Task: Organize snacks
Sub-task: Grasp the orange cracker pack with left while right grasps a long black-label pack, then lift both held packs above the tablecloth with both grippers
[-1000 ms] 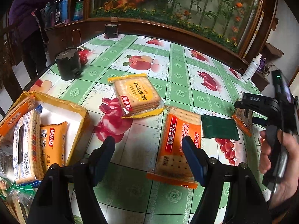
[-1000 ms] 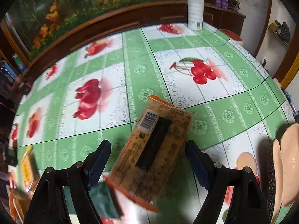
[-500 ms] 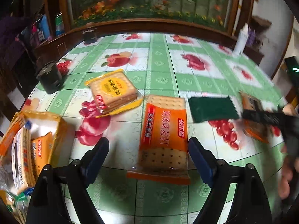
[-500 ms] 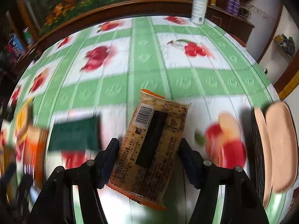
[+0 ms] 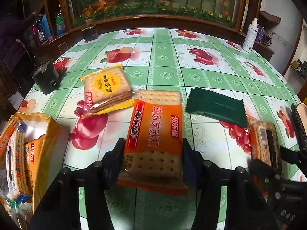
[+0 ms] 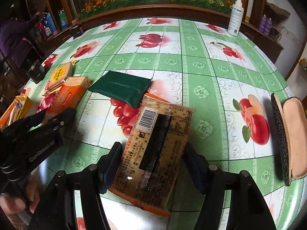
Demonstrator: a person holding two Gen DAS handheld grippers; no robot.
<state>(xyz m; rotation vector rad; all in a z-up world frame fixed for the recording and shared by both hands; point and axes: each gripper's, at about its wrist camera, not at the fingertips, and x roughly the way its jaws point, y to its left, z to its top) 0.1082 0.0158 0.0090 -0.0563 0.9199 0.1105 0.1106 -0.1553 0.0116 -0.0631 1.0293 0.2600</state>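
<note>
My left gripper (image 5: pixel 152 158) is shut on an orange cracker pack (image 5: pixel 156 136) that lies on the tablecloth. My right gripper (image 6: pixel 153 163) is shut on a brown cracker pack with a barcode (image 6: pixel 155 149), which also shows in the left wrist view (image 5: pixel 265 143). A dark green packet (image 5: pixel 215 107) lies between the two packs, its corner over the brown pack (image 6: pixel 122 89). A yellow cracker pack (image 5: pixel 106 90) lies to the left. An open yellow bag (image 5: pixel 46 134) holding several cracker packs sits at the left edge.
A black box (image 5: pixel 46 76) stands at the table's left rim. A white spray bottle (image 6: pixel 235 17) stands at the far right. A black and tan case (image 6: pixel 287 140) lies at the right edge. A person in purple (image 5: pixel 13 38) stands far left.
Both grippers have moved in over their packs and closed on them. The left one came forward onto the orange pack; the right one swung left with the brown pack.
</note>
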